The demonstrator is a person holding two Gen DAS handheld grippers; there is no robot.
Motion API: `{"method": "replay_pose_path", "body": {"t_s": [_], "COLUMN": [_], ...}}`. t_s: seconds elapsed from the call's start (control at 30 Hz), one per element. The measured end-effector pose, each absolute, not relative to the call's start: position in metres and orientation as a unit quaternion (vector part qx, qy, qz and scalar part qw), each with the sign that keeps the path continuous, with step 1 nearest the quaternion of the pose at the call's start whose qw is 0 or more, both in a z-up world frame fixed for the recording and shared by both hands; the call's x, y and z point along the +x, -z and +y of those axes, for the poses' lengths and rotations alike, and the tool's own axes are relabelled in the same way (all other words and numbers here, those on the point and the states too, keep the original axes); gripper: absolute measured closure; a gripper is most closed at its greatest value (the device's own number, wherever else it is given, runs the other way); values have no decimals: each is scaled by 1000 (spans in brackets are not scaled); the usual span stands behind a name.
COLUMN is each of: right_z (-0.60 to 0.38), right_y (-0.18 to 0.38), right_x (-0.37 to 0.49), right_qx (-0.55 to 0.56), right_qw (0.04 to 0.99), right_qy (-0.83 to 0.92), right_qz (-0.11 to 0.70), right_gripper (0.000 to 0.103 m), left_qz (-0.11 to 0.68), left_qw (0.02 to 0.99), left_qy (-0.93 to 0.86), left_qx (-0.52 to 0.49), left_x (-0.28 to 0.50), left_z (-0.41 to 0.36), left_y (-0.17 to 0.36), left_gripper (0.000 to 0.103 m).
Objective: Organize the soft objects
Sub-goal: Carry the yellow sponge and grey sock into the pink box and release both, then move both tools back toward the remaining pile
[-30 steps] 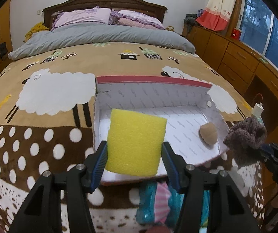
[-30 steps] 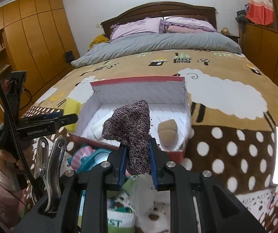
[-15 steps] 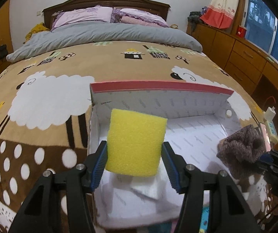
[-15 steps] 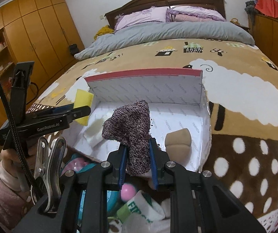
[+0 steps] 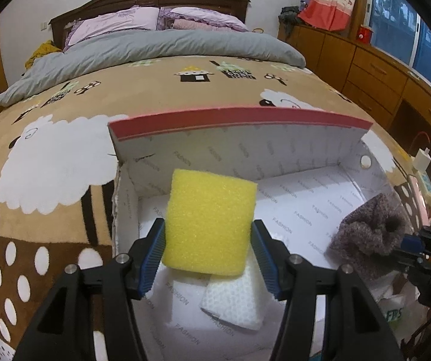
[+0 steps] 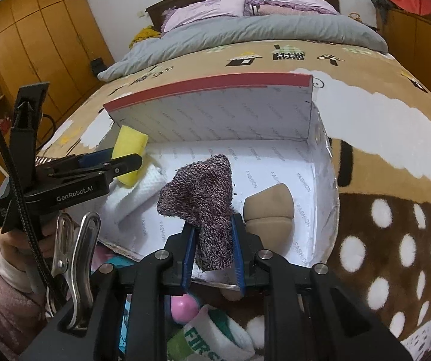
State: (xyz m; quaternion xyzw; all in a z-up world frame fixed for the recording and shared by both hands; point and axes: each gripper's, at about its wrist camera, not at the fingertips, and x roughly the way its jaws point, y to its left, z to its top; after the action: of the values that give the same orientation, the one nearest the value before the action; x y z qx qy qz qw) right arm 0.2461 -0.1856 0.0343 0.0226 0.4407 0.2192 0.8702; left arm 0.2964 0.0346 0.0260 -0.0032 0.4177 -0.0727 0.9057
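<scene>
Both my tools have come lower and closer to the box [image 5: 245, 120] since a second ago; my left tool [image 5: 208, 242] squeezes the yellow sponge [image 5: 211, 222] over the box's left side, in the middle of the frame; my right tool [image 6: 214, 251] pinches the purple knit sock [image 6: 203, 198] over the box's near edge; a white sponge [image 5: 233, 303] and a tan pad [image 6: 268, 210] lie inside; the box sits on the bed [image 5: 50, 156].

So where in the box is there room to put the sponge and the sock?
The box floor is bare in the middle and along the back wall, between the white foam pad on the left and the tan sponge on the right. The front left corner is crowded.
</scene>
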Motion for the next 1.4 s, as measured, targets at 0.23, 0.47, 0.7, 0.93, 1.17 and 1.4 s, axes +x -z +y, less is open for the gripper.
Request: {"method": "replay_pose_path", "body": {"t_s": [0.23, 0.47, 0.7, 0.93, 1.17, 1.4], "right_z": [-185, -194, -203, -207, -204, -206], "right_y": [-43, -53, -59, -68, -75, -76], "right_x": [243, 238, 224, 208, 189, 172], "right_qx": [11, 25, 36, 42, 42, 46], "right_qw": [883, 888, 890, 894, 896, 897], "right_qy": [-220, -218, -215, -216, -222, -224], "right_qz": [415, 404, 401, 390, 383, 379], "right_gripper": [67, 59, 58, 58, 58, 58], "left_qz": [421, 418, 411, 414, 417, 420], "left_qw": [904, 906, 909, 908, 906, 905], "left_qy": [73, 70, 68, 68, 65, 64], "left_qx": [1, 17, 10, -5, -17, -17], "left_x": [290, 282, 267, 241, 213, 184], "left_z": [32, 25, 25, 28, 32, 31], "left_y": [-35, -48, -61, -69, -71, -70], "left_gripper": [38, 36, 36, 36, 36, 36]}}
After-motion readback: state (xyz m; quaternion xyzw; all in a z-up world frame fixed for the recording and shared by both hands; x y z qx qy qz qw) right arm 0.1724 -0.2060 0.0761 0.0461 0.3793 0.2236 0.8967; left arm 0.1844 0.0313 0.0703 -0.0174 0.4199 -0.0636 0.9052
